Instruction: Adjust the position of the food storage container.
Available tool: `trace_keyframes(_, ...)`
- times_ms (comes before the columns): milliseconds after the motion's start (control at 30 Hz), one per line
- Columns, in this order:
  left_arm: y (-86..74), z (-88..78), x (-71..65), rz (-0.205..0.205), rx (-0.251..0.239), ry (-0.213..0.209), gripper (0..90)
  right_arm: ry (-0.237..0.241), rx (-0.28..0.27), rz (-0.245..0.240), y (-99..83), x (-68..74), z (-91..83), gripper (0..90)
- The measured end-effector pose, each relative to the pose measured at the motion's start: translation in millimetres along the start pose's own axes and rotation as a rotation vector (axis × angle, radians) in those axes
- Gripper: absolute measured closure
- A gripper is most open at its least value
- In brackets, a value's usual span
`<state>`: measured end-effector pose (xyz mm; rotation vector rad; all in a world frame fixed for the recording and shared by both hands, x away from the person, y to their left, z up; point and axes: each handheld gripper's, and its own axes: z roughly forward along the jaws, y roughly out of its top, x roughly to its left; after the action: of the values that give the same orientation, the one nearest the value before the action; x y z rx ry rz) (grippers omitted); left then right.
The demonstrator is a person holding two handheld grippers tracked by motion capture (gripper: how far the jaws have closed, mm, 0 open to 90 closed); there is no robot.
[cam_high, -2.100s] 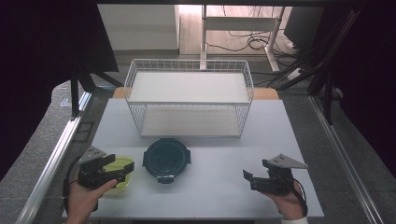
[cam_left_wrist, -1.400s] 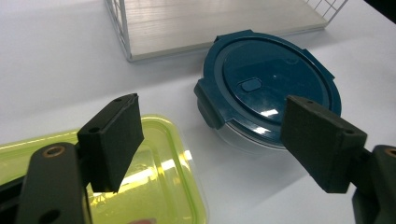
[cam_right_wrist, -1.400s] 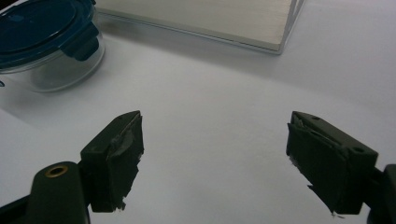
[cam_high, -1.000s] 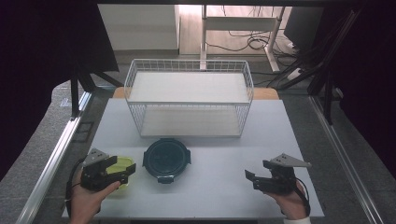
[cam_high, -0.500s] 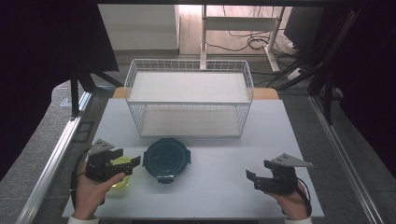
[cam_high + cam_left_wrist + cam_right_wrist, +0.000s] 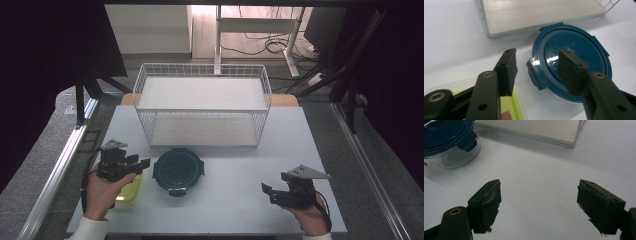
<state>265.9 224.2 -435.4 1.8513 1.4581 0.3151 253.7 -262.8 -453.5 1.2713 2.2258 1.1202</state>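
Note:
A round clear container with a dark blue clip lid (image 6: 178, 170) stands on the white table, in front of the wire basket. Left of it lies a yellow-green lidded box (image 6: 127, 190). My left gripper (image 6: 142, 165) hovers over the gap between the two and points right at the round container. Its jaws have just been closing and stand half apart (image 6: 539, 72); the lid's side clip (image 6: 534, 75) shows between them, untouched. My right gripper (image 6: 266, 192) rests near the front right with its jaws wide (image 6: 539, 205) over bare table. The round container (image 6: 446, 137) lies beyond it.
A white wire basket (image 6: 202, 80) with a pale board inside (image 6: 536, 15) stands at the middle back of the table. A metal rail (image 6: 60, 170) runs along the left edge. Cables and a desk leg lie on the floor behind.
My left gripper has moved right, off the yellow-green box and towards the blue-lidded container, and its jaws have narrowed. The right gripper has stayed put.

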Motion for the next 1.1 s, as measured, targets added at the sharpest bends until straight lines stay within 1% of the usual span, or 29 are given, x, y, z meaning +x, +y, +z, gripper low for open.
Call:
trace_keyframes(67, 0.9, 2.4, 1.3, -0.001, 0.010, -0.001, 52.0, 0.000, 0.001, 0.000, -0.1, 0.1, 0.2, 19.0)
trace_keyframes(100, 1.7, 5.1, 2.5, -0.004, 0.018, -0.003, 54.6, -0.001, 0.004, -0.001, -0.5, 0.1, 0.9, 18.9)
trace_keyframes(133, 3.4, 10.2, 4.7, -0.011, 0.038, -0.006, 56.1, -0.001, 0.005, -0.001, -0.7, 0.0, 1.2, 18.9)
trace_keyframes(167, 3.4, 10.2, 4.7, -0.011, 0.038, -0.006, 58.0, -0.001, 0.005, 0.000, -0.7, 0.0, 1.3, 18.8)
trace_keyframes(200, 4.3, 12.4, 5.7, -0.012, 0.046, -0.008, 58.0, -0.001, 0.005, 0.000, -0.7, 0.0, 1.3, 18.8)
trace_keyframes(233, 5.1, 14.6, 6.6, -0.016, 0.053, -0.012, 60.1, -0.001, 0.005, -0.001, -0.8, 0.1, 1.3, 18.8)
trace_keyframes(267, 6.7, 19.0, 9.0, -0.024, 0.069, -0.015, 65.7, -0.002, 0.004, -0.001, -0.6, 0.3, 1.3, 18.8)
trace_keyframes(300, 6.7, 19.0, 9.0, -0.024, 0.069, -0.015, 69.7, -0.001, 0.004, -0.001, -0.6, 0.2, 1.4, 18.8)
trace_keyframes(333, 7.7, 23.5, 11.5, -0.031, 0.088, -0.024, 73.2, -0.002, 0.005, -0.001, -0.6, 0.3, 1.6, 18.8)
trace_keyframes(367, 7.7, 23.5, 11.5, -0.031, 0.088, -0.024, 76.0, -0.002, 0.005, -0.001, -0.6, 0.3, 1.6, 18.8)
trace_keyframes(400, 7.9, 25.8, 12.3, -0.030, 0.096, -0.030, 76.0, -0.002, 0.006, -0.002, -0.7, 0.2, 1.6, 18.8)
trace_keyframes(467, 8.7, 32.4, 13.9, -0.028, 0.117, -0.023, 81.8, -0.003, 0.006, 0.001, -0.8, -0.9, 1.1, 18.7)
trace_keyframes(500, 8.7, 32.4, 13.9, -0.028, 0.117, -0.023, 83.4, -0.003, 0.006, 0.001, -0.8, -0.9, 1.1, 18.7)
trace_keyframes(533, 8.9, 34.3, 13.9, -0.031, 0.120, -0.019, 83.4, -0.003, 0.004, 0.005, -0.8, -1.4, 0.9, 18.7)
trace_keyframes(633, 9.0, 39.8, 14.2, -0.025, 0.145, -0.012, 87.4, -0.006, 0.006, 0.005, -1.3, -2.3, 0.7, 18.7)
trace_keyframes(667, 8.9, 43.6, 14.7, -0.020, 0.162, -0.004, 88.8, -0.006, 0.007, 0.006, -1.3, -1.8, 1.1, 18.7)
trace_keyframes(700, 8.8, 45.6, 14.8, -0.021, 0.167, 0.002, 89.3, -0.006, 0.006, 0.005, -1.2, -1.5, 1.3, 18.7)
trace_keyframes(833, 8.1, 50.7, 15.7, -0.017, 0.187, 0.013, 89.7, -0.006, 0.010, 0.002, -1.4, -0.5, 2.0, 18.7)
trace_keyframes(933, 6.1, 56.3, 16.9, -0.011, 0.211, 0.015, 89.8, -0.010, 0.012, 0.004, -1.7, -1.5, 2.4, 18.7)
trace_keyframes(967, 6.1, 56.3, 16.9, -0.011, 0.211, 0.015, 89.8, -0.010, 0.012, 0.004, -1.7, -1.5, 2.4, 18.7)
trace_keyframes(1000, 5.1, 58.1, 16.1, -0.002, 0.220, 0.015, 89.8, -0.013, 0.013, 0.004, -2.0, -2.4, 2.7, 18.7)
trace_keyframes(1100, 3.6, 61.0, 15.2, -0.001, 0.232, 0.014, 89.8, -0.013, 0.015, 0.005, -2.4, -2.7, 3.2, 18.7)
